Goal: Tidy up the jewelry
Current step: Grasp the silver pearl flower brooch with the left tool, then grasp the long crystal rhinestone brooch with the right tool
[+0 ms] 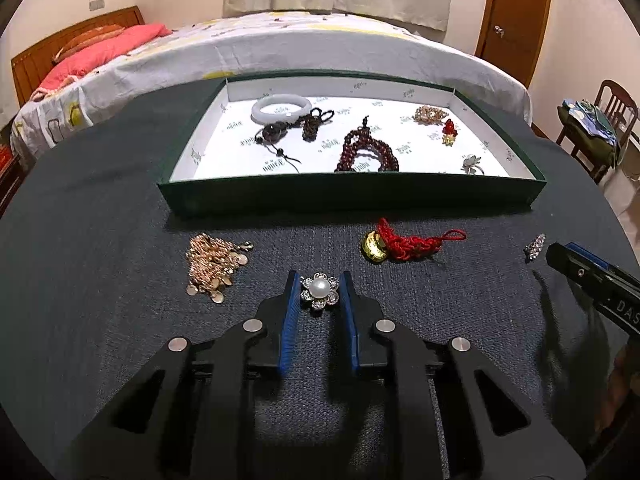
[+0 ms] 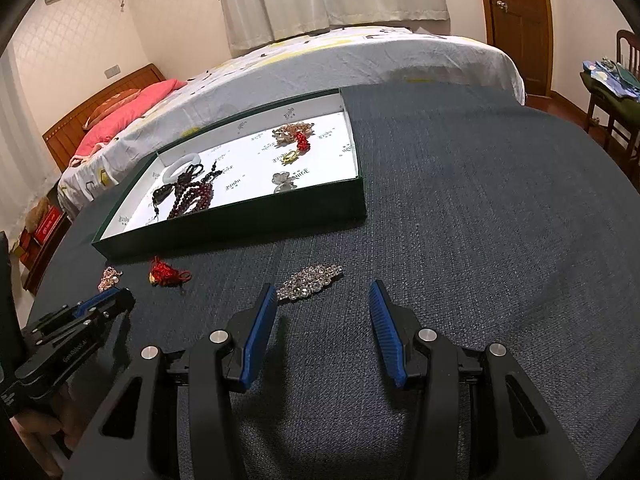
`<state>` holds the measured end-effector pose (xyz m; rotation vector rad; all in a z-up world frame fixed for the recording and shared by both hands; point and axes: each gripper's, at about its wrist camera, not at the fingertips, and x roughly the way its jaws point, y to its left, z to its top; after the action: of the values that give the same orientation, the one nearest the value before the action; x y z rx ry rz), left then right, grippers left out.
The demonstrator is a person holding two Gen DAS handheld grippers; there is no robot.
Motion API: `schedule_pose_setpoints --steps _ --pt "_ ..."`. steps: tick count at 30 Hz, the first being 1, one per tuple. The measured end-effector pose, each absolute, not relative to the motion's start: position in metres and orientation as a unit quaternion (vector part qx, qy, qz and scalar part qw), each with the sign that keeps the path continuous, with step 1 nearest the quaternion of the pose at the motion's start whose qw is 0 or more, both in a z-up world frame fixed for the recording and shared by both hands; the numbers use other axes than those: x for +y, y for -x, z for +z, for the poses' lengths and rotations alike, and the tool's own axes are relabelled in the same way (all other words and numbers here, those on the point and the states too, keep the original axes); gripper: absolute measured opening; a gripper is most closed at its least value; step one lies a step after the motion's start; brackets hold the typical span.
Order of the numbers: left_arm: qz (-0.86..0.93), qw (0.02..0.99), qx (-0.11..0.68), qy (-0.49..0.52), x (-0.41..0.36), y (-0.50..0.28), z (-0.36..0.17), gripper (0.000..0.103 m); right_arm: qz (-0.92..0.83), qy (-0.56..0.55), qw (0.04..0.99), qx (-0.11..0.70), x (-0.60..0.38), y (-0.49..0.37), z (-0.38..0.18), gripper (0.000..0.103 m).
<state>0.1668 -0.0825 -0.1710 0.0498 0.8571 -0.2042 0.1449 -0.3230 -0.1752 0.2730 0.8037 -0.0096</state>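
Blue-padded fingers of my left gripper flank the pearl flower brooch, one on each side. I see narrow gaps between pads and petals, so they bracket it rather than pinch it: parted, nothing gripped. The brooch lies flat on the dark cloth, on my side of the green tray.

Also short of the tray's near wall, a heap of gold coin chain lies left of the brooch, and a red knotted charm with a gold ingot lies to its right.

My right gripper is spread wide and holds nothing. A crystal hair clip lies on the cloth just beyond its left fingertip, near but apart, and short of the tray's near wall.

Inside the tray, on white printed paper, I see a pale jade bangle, a dark red bead bracelet, a dark corded pendant, a gold filigree piece, a small red and gold charm and a silver flower ring.
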Motion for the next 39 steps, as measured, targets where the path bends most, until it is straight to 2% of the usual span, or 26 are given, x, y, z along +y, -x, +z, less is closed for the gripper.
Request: schedule_pose_setpoints --steps 12,25,26,30,35,39 --pt "-0.076 0.917 0.391 -0.016 -0.051 -0.158 -0.147 0.020 -0.009 -0.109 0.908 0.405 -0.309 -0.157 -0.177 0.048" --pt "-0.069 0.916 0.394 0.004 -0.029 -0.163 -0.148 0.020 -0.034 -0.042 0.904 0.424 -0.294 -0.170 -0.180 0.047" --pt "-0.069 0.916 0.395 0.005 -0.029 -0.163 -0.148 0.020 -0.032 -0.044 0.904 0.423 -0.296 -0.168 -0.180 0.046" --pt "-0.071 0.917 0.393 0.009 -0.027 -0.162 -0.147 0.020 -0.029 -0.050 0.903 0.426 -0.301 -0.164 -0.178 0.028" --pt "-0.071 0.916 0.394 0.009 -0.027 -0.162 -0.148 0.020 -0.024 -0.067 0.901 0.428 -0.309 -0.161 -0.178 0.013" --pt "-0.071 0.916 0.394 0.010 -0.027 -0.162 -0.147 0.020 -0.018 -0.074 0.899 0.432 -0.309 -0.160 -0.178 0.011"
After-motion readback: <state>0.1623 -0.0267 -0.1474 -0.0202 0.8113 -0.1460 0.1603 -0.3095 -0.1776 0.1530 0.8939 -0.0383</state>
